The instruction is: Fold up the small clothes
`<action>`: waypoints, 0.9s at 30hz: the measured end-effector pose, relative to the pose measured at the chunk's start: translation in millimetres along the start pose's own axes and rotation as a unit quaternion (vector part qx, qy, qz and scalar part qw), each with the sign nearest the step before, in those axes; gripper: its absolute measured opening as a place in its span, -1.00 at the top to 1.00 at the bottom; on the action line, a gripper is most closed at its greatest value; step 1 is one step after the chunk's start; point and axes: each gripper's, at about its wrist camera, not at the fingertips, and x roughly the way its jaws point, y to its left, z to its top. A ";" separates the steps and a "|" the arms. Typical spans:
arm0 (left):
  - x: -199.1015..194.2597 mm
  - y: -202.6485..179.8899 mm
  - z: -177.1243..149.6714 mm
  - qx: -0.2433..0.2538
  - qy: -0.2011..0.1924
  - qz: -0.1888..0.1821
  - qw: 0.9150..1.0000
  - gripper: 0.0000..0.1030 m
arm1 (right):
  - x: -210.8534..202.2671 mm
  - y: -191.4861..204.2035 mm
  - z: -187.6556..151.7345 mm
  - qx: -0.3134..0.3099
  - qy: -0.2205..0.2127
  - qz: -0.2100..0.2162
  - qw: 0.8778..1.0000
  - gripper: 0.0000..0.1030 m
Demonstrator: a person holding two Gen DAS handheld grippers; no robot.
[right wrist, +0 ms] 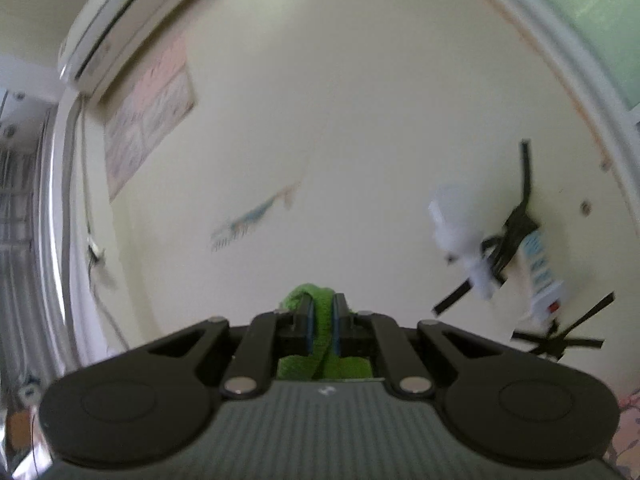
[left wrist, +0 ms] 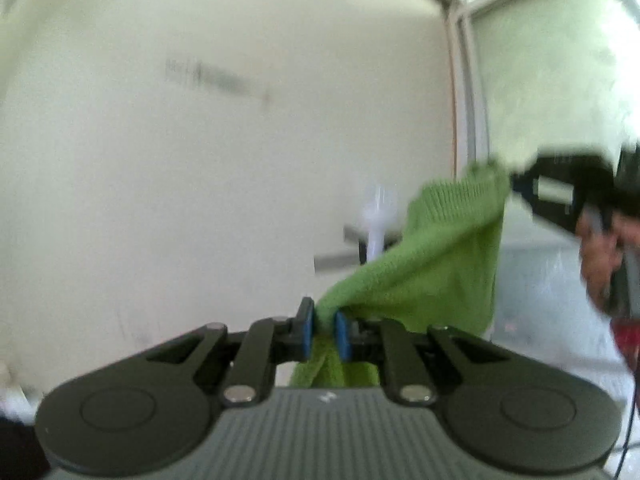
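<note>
A green knitted garment (left wrist: pixel 432 264) is being held up in the air in front of a pale wall (left wrist: pixel 200 160), stretched between the two grippers, probably so that it can be spread flat before a fold is made. One edge is being pinched by the left gripper (left wrist: pixel 323 334) and another by the right gripper (right wrist: pixel 322 322), both pressed together on the cloth. Open room is being left around the hanging cloth; only a wall-mounted white fixture (right wrist: pixel 460 236) is near.

We see a bright green ribbed knit cloth (left wrist: pixel 440 256), blue pads (left wrist: pixel 307 330) beside it, black gripper arms.
</note>
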 end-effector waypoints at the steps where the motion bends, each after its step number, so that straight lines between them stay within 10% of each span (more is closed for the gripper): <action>1: -7.1 -3.7 12.2 0.010 -0.019 0.007 1.000 0.78 | -4.5 0.3 3.4 0.002 -0.009 -0.001 1.000 1.00; 16: -68.3 -53.2 110.5 0.087 -0.175 0.055 0.979 0.78 | -89.0 56.1 30.6 -0.056 -0.094 0.033 0.993 1.00; 27: 67.8 8.7 32.2 0.039 0.008 0.094 0.995 0.76 | -0.7 -30.3 -20.2 -0.008 0.015 -0.041 0.999 1.00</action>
